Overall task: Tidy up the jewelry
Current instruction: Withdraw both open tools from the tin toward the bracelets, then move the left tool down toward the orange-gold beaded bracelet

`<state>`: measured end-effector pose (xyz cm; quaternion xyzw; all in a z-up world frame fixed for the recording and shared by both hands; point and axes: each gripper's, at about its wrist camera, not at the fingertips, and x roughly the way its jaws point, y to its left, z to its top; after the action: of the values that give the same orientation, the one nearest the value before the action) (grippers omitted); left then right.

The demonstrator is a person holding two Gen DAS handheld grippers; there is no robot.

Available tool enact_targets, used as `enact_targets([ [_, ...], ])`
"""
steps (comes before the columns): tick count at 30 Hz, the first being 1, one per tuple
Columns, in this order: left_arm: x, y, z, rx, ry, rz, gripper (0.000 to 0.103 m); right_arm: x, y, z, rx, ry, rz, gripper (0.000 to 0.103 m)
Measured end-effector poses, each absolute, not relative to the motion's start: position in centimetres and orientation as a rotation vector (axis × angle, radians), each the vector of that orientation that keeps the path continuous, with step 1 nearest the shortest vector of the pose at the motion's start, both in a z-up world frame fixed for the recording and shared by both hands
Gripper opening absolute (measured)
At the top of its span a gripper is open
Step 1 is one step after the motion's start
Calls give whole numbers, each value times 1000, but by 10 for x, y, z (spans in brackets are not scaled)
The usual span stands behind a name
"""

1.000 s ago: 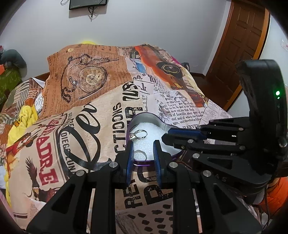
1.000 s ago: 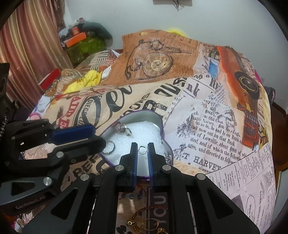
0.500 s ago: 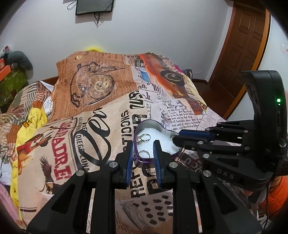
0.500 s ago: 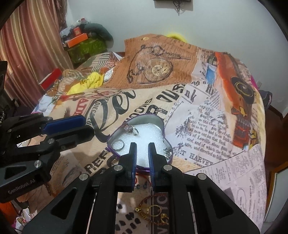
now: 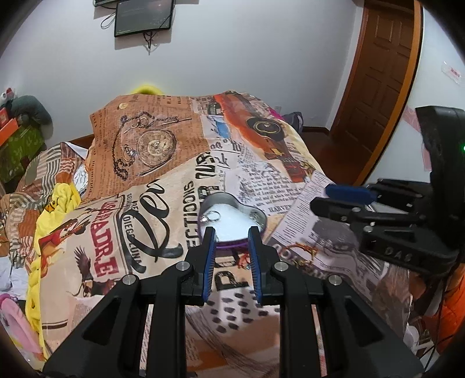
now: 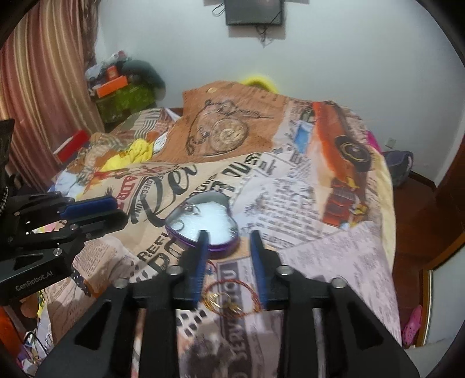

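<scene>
A purple heart-shaped tin [image 5: 263,218] [image 6: 221,247] with white foam lining lies on the printed bedspread and holds silver rings [image 5: 211,216] [image 6: 190,208]. A red-gold bangle with charms [image 6: 229,296] [image 5: 300,250] lies on the bedspread just in front of the tin. My left gripper [image 5: 231,232] is open and empty, raised near the tin's front edge. My right gripper [image 6: 228,237] is open and empty, above the bangle, with its fingertips at the tin's near rim.
The bed is covered with a newspaper-print spread [image 5: 151,221]. Yellow cloth [image 5: 58,203] lies at its left. A wooden door [image 5: 377,87] is at the right, a wall screen [image 6: 254,11] at the back, and boxes and curtains [image 6: 116,87] at the left.
Both grippers have pulled back and up from the tin and opened wider. The ring between the right fingers a second ago is no longer there.
</scene>
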<state>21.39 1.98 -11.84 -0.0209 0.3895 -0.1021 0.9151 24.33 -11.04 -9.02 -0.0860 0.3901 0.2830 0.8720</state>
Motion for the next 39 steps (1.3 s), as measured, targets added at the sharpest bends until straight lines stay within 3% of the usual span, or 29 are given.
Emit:
enact_targets([
  [9, 208, -6, -132, -27, 858, -244, 25, 229, -148, -90, -160, 810, 519, 38],
  [26, 253, -42, -213, -77, 1091, -302, 25, 230, -185, -137, -123, 917, 461, 38],
  [30, 257, -45, -218, -78, 1073, -299, 24, 232, -187, -144, -119, 933, 460, 38],
  [34, 262, -43, -223, -100, 1080, -297, 6, 234, -186, -150, -115, 945, 468, 38],
  [39, 263, -48, -226, -46, 1074, -285, 3, 234, -184, -151, -105, 948, 480, 38],
])
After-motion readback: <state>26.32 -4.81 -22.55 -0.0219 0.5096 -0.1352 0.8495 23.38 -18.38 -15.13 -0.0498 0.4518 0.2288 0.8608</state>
